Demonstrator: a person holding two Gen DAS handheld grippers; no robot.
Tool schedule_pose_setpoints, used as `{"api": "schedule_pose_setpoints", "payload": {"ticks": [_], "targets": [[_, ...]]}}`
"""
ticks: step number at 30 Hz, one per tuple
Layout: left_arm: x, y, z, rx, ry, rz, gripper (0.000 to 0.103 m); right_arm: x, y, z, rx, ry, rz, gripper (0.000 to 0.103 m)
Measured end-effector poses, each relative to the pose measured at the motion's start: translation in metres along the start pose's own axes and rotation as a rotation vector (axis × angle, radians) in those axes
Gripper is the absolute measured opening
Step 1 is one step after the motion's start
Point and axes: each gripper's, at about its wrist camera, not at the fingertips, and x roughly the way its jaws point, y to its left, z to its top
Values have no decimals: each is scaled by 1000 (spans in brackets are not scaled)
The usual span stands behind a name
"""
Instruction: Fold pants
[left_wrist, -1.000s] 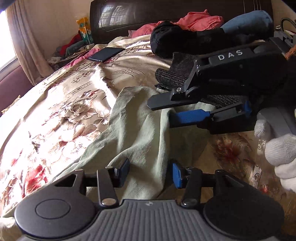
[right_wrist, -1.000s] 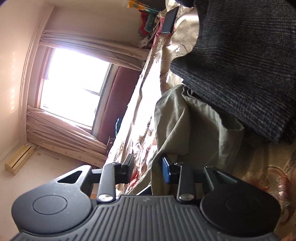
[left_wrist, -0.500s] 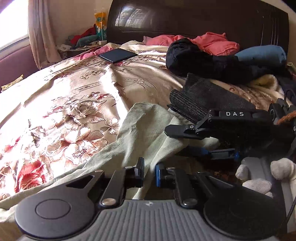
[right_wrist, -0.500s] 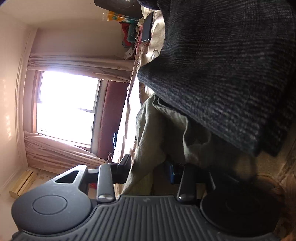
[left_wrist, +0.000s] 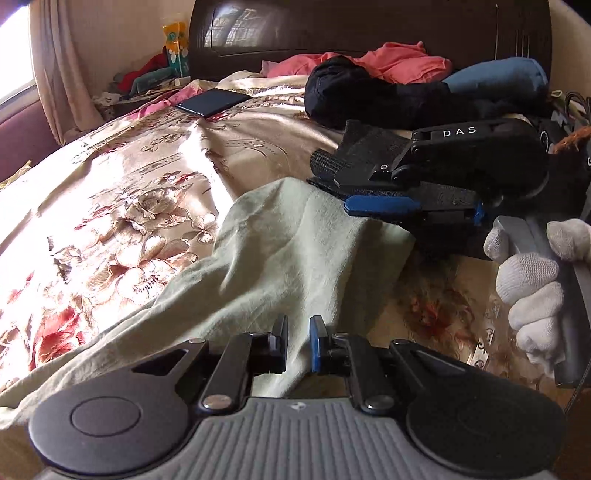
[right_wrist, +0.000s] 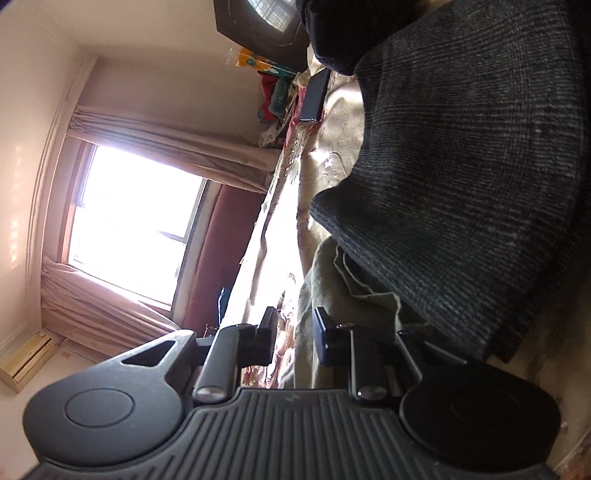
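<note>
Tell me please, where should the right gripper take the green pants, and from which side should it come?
Probably at the far edge of the pants, beside the dark knit cloth. That edge lies free on the bedspread, so the right gripper can come level from the right. Its jaws have just been closing with cloth between them. The left gripper is shut on the near edge.

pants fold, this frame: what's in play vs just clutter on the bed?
In play:
- pale green pants
- left tool, shut on the pants
- right tool, at the far pants edge

Clutter:
- grey knit garment
- phone
- pink clothes
- black bundle
</note>
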Motion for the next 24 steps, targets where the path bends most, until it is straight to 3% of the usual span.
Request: {"api": "schedule_pose_setpoints", "payload": {"ticks": [3, 5, 12, 13, 14, 16, 20, 22, 24], "targets": [[-1, -5, -4, 15, -11, -5, 28, -11, -11, -11, 52, 1, 1, 31], [-1, -6, -4, 16, -13, -7, 28, -10, -17, -15, 94, 16, 17, 44], [3, -12, 5, 49, -25, 22, 35, 13, -21, -5, 128, -2, -8, 44], [6, -13, 6, 55, -21, 30, 35, 18, -20, -1, 142, -1, -7, 33], [11, -14, 8, 62, -15, 38, 35, 21, -16, 0, 148, 0, -3, 12], [17, -14, 10, 62, -6, 39, 35, 14, 2, 3, 53, -36, -19, 4], [3, -15, 9, 66, -63, 12, 34, -19, 51, -10, -297, -130, -64, 4], [2, -17, 5, 80, -53, 6, 34, -28, 54, -18, -363, -128, -67, 4], [10, -19, -4, 100, -4, 13, 34, -21, 43, -22, -373, -65, -130, 8]]}}
